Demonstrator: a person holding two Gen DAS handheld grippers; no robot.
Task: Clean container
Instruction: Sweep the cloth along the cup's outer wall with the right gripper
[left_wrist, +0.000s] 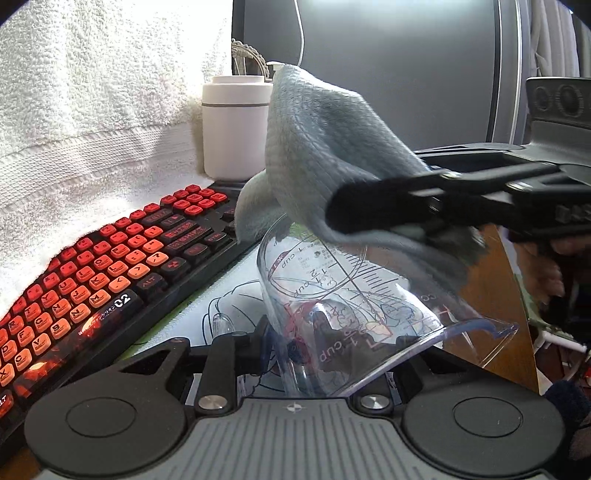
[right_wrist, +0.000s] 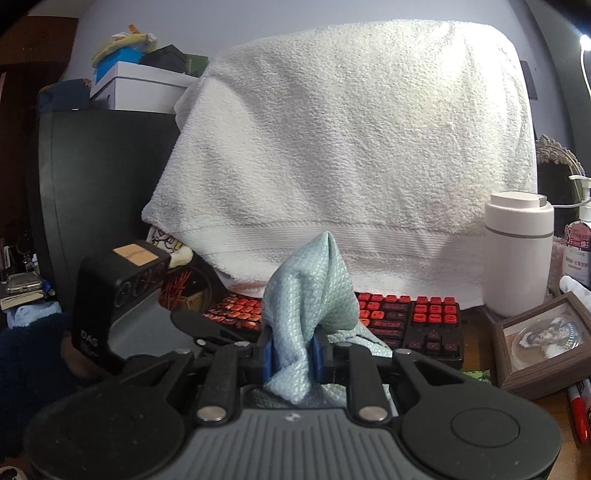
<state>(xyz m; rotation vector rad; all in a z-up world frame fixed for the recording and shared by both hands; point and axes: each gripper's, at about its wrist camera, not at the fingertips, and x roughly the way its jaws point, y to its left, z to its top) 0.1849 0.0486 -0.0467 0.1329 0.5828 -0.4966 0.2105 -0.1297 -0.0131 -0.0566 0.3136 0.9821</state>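
Left wrist view showed the left gripper (left_wrist: 295, 339) closed on the clear measuring cup (left_wrist: 354, 302) and the right gripper (left_wrist: 340, 214) pinching the blue cloth (left_wrist: 325, 147) against its outside, so wiping seemed under way, with the inside probably left

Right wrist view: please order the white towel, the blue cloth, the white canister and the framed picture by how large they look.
1. white towel
2. blue cloth
3. white canister and framed picture: alike, unsure.

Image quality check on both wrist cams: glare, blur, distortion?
Left wrist: white towel blown out at its right edge; clear measuring cup reads poorly, markings overlap through it; keyboard bends with fisheye. Right wrist: left side dark, lamp flare top right, blue cloth sharp.
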